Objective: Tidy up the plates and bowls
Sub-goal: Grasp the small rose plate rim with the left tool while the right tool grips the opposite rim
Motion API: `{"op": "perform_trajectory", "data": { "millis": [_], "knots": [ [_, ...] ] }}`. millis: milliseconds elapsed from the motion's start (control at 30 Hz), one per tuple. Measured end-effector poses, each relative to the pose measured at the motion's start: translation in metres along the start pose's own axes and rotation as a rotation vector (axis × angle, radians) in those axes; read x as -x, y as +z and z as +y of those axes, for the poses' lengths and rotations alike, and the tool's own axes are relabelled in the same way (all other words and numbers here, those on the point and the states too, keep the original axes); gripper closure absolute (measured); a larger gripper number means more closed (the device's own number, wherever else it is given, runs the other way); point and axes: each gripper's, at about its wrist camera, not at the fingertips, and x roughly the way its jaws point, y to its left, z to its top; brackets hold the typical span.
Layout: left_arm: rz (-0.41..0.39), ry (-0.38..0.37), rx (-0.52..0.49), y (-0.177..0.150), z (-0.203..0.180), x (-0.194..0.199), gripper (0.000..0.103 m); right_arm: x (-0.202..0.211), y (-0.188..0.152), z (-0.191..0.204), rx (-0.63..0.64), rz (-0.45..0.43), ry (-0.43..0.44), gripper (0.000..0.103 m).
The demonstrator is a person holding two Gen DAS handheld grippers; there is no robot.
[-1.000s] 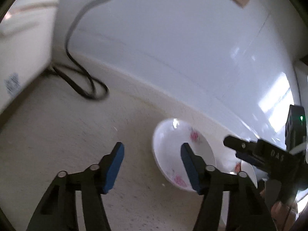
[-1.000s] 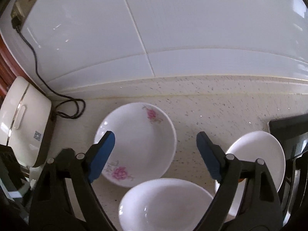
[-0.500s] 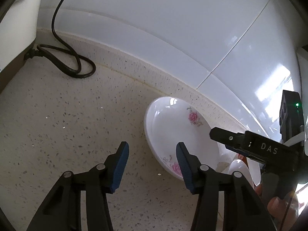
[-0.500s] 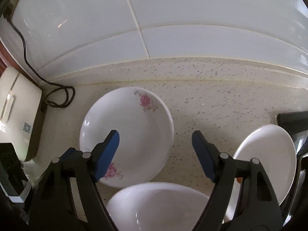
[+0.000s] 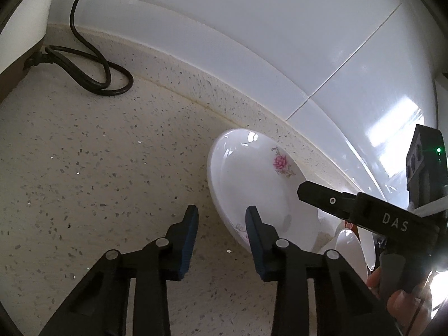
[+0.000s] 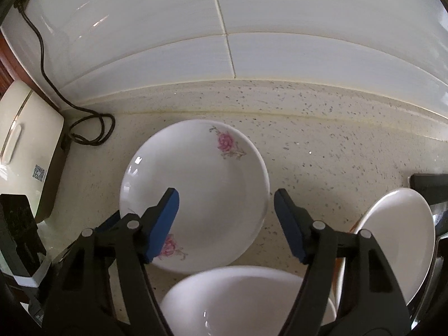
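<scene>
Plate [image 6: 196, 193] behind bowl [image 6: 246, 299]; cord [image 6: 92, 128] left of plate.

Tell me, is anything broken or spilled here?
No, nothing looks broken or spilled. The flowered plate lies flat and whole on the counter. The white bowl and plain plate look fine too.

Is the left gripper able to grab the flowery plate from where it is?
Probably yes. The left gripper is open beside the flowery plate, its near rim uncovered, with only bare counter between.
</scene>
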Motion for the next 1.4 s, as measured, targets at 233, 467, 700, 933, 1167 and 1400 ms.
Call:
{"op": "perform_trajectory", "data": {
  "millis": [233, 467, 700, 933, 1167, 1400],
  "knots": [
    [0.007, -0.005, -0.011, 0.001, 0.0, 0.002, 0.085, 0.0, 0.0, -0.009, -0.019, 0.003, -0.017, 0.03],
    [0.02, 0.008, 0.048, 0.008, 0.018, 0.012, 0.091, -0.003, -0.001, 0.008, 0.036, 0.021, -0.002, 0.037],
    [0.014, 0.042, 0.073, 0.012, 0.028, 0.019, 0.089, -0.016, -0.002, 0.024, 0.08, 0.058, -0.009, 0.045],
    [0.057, 0.041, 0.052, 0.007, 0.023, 0.013, 0.085, -0.022, -0.006, 0.028, 0.121, 0.086, -0.021, 0.058],
    [0.046, 0.068, 0.04, 0.003, 0.019, 0.017, 0.089, -0.024, -0.009, 0.031, 0.153, 0.085, -0.029, 0.069],
    [0.026, 0.063, 0.065, 0.005, 0.027, 0.027, 0.09, -0.015, -0.011, 0.025, 0.133, 0.075, 0.014, 0.075]
  ]
}}
